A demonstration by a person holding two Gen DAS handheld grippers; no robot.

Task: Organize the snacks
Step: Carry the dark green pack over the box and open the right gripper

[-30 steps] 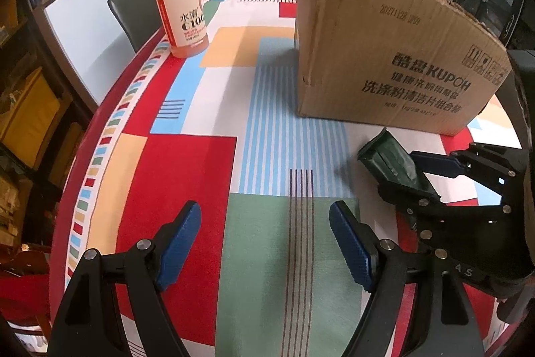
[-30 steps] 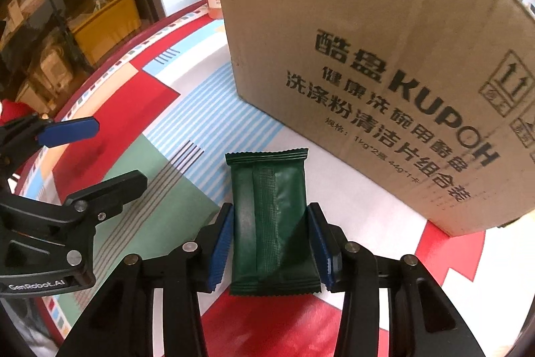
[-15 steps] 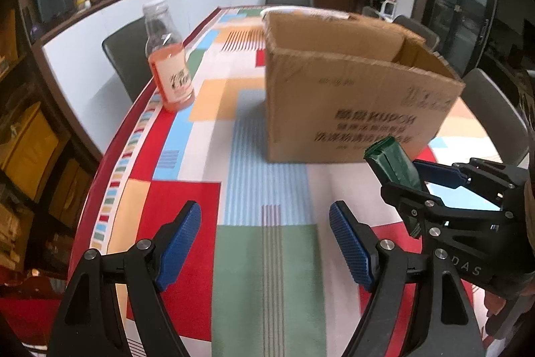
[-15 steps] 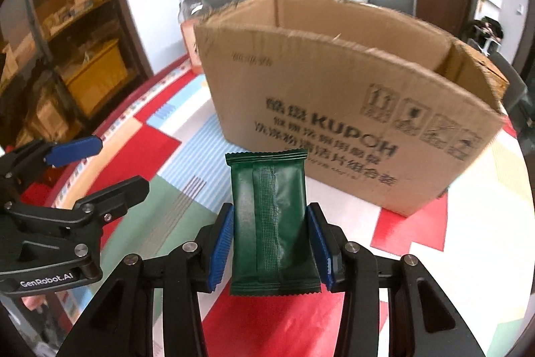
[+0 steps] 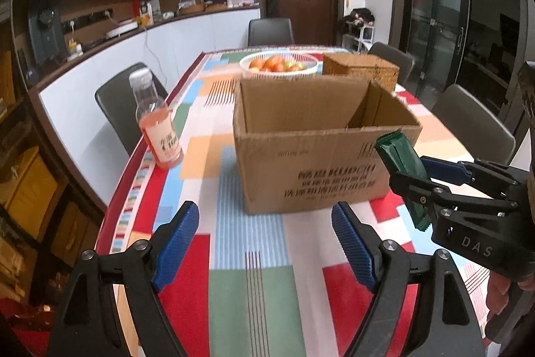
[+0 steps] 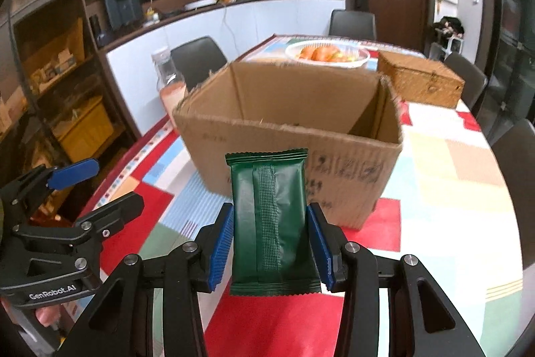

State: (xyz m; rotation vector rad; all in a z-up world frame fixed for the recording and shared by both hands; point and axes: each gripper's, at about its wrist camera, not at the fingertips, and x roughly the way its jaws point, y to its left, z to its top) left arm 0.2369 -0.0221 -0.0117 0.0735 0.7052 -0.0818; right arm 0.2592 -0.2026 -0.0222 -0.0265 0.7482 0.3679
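Nearest, right hand-held gripper [image 6: 271, 243]: blue pads clamped on the long sides of a dark green packet [image 6: 271, 216], upright, lifted clear of the table [image 6: 451, 176], its crimped top edge just short of the box's near wall. Back seam of the packet facing the camera.

Left hand-held gripper [image 5: 265, 245]: jaws wide, just been opening further, nothing between them, only the patterned tablecloth below. Seen in the right wrist view at the lower left [image 6: 83, 186], well apart from the packet. In the left wrist view, the packet [image 5: 401, 156] poking up out of the right hand-held gripper [image 5: 419, 171], tilted, overlapping the box's near right corner.

Next, cardboard box [image 6: 291, 129] standing on the table, top open, flaps torn off along a ragged rim, dark print on the near wall. Inside hidden below the rim; cannot tell what lies in it.

Left of the box, a bottle [image 5: 157, 122] with a white cap, pink drink in its lower half, upright near the table's edge, apart from the box.

Beyond the box, a white bowl [image 5: 279, 66] of orange and reddish fruit, and just right of it a woven basket [image 6: 421, 79] with its lid down.

Around the table, dark chairs [image 5: 271, 30].
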